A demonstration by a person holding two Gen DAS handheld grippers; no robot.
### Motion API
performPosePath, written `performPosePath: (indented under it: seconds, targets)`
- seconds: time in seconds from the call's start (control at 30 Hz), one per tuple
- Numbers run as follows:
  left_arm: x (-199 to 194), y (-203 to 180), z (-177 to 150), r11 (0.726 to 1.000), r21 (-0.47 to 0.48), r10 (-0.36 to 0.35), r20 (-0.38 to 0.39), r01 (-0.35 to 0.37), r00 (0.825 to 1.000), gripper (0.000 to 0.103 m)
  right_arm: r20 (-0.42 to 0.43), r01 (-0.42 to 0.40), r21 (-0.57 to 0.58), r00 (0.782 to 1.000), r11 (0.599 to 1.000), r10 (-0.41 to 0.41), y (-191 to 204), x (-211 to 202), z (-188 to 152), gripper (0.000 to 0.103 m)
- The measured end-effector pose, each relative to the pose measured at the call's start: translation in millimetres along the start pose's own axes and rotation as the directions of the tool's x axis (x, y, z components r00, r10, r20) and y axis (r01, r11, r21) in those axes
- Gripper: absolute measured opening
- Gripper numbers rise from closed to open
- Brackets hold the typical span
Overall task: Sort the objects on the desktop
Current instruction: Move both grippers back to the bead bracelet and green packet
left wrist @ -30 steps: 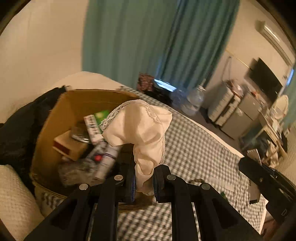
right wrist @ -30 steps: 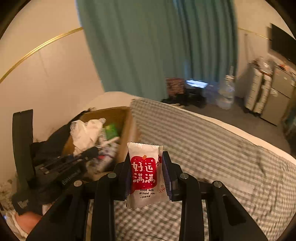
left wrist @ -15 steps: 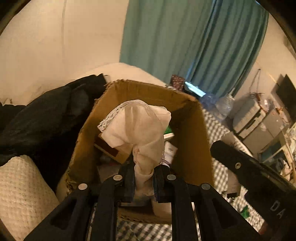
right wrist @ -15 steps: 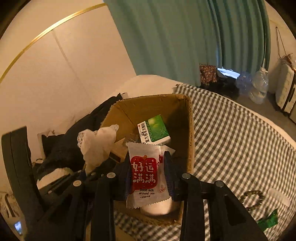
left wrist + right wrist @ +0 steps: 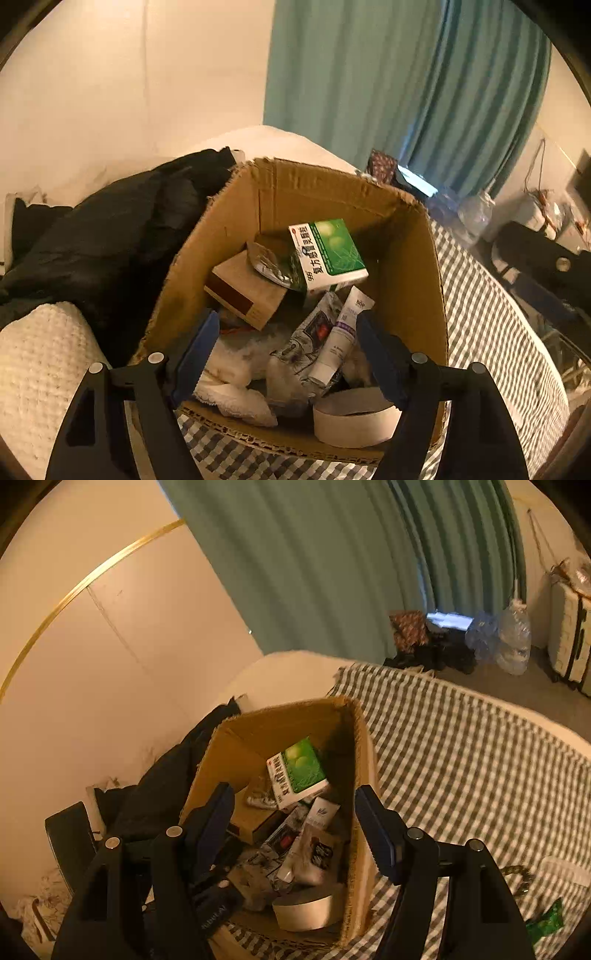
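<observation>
From the left wrist view, the left claw [image 5: 286, 354] hangs over the open brown cardboard box [image 5: 402, 266], its blue-padded jaws opening wide with nothing pinched between them. The box stands on a grey-and-white checked cloth [image 5: 487, 332] that covers the bed. Inside the box lie a green-and-white medicine carton [image 5: 328, 254], a crumpled silver foil packet [image 5: 269, 264] leaning against it, a tan flat box with a dark red side [image 5: 243, 291], a white squeeze tube [image 5: 341, 332], a printed plastic wrapper [image 5: 314, 332], a roll of white tape [image 5: 354, 421] in the near corner, and a white lacy cloth [image 5: 236, 380] crumpled low against the near wall. A black garment [image 5: 110, 243] is heaped just beside the box's left wall, with a white textured pillow [image 5: 40, 369] nearer the camera. From the right wrist view, the right claw [image 5: 293, 827] also points down into the same box [image 5: 364, 775], its jaws opening and bare. The green carton [image 5: 299, 771] rests near the far wall and the tape roll [image 5: 308, 908] near the front. On the checked cloth [image 5: 461, 757], well apart from the box toward the right edge of the bed, lie a dark beaded bracelet [image 5: 519, 877] and a small green wrapper [image 5: 546, 923].
</observation>
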State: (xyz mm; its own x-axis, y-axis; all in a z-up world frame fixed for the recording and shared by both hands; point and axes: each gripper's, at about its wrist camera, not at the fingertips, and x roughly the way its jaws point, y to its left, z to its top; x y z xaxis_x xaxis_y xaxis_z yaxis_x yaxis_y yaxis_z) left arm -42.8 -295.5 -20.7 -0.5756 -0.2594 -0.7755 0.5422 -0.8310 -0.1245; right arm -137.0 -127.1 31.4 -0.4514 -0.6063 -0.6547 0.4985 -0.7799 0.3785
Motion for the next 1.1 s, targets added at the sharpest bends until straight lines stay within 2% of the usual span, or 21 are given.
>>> performPosePath:
  seconds: [0.13,0.23,0.3,0.4,0.47,0.53,0.6,0.63,0.73,0.8,0.9,0.97,1.03,1.1]
  targets:
    - [-1,-5,0,0.999,0.027,-0.034,0.004,0.034,0.999,0.083,0.041,0.032,-0.019,0.999,0.999,-0.031,-12,-30,0,0.068]
    - [-10,-22,-5,0.998,0.067,-0.006,0.023,0.005,1.0,0.093,0.082,0.151,-0.068,0.986,0.986,-0.146,-36,-62,-9,0.072]
    - [-18,-35,-11,0.997,0.073,0.025,0.046,-0.029,0.999,0.094,0.124,0.259,-0.119,0.962,0.958,-0.245,-60,-87,-22,0.074]
    - [-31,-68,-24,0.992,0.117,-0.043,0.048,0.037,0.998,0.096,0.139,0.401,-0.151,0.914,0.904,-0.382,-106,-115,-45,0.076]
    - [-40,-97,-41,0.986,0.143,-0.096,0.042,0.089,0.995,0.098,0.122,0.491,-0.135,0.87,0.861,-0.477,-142,-130,-61,0.076]
    - [-45,-126,-58,0.97,0.208,-0.137,0.033,0.127,0.99,0.098,0.094,0.514,-0.126,0.858,0.849,-0.505,-170,-136,-76,0.076]
    - [-47,-160,-81,0.937,0.304,-0.18,0.005,0.17,0.984,0.098,0.053,0.531,-0.124,0.847,0.838,-0.529,-199,-137,-93,0.076]
    - [-46,-172,-91,0.922,0.34,-0.196,-0.009,0.187,0.981,0.098,0.026,0.53,-0.123,0.847,0.839,-0.531,-209,-134,-101,0.076]
    - [-34,-211,-120,0.847,0.466,-0.252,-0.071,0.255,0.965,0.098,-0.072,0.49,-0.09,0.865,0.867,-0.496,-231,-121,-122,0.076]
    - [-15,-235,-137,0.786,0.557,-0.232,-0.139,0.27,0.963,0.098,-0.111,0.474,-0.078,0.87,0.877,-0.48,-238,-107,-135,0.076]
    - [20,-251,-156,0.756,0.626,-0.139,-0.13,0.19,0.982,0.098,-0.183,0.426,-0.079,0.882,0.901,-0.434,-245,-86,-155,0.076]
    - [40,-256,-168,0.732,0.661,-0.101,-0.135,0.165,0.986,0.098,-0.217,0.419,-0.084,0.878,0.904,-0.427,-252,-69,-163,0.076]
    - [55,-259,-177,0.715,0.678,-0.088,-0.154,0.17,0.984,0.098,-0.254,0.402,-0.052,0.88,0.914,-0.401,-262,-57,-168,0.076]
    - [67,-261,-181,0.72,0.663,-0.091,-0.199,0.202,0.976,0.098,-0.306,0.365,0.012,0.888,0.931,-0.344,-277,-46,-173,0.076]
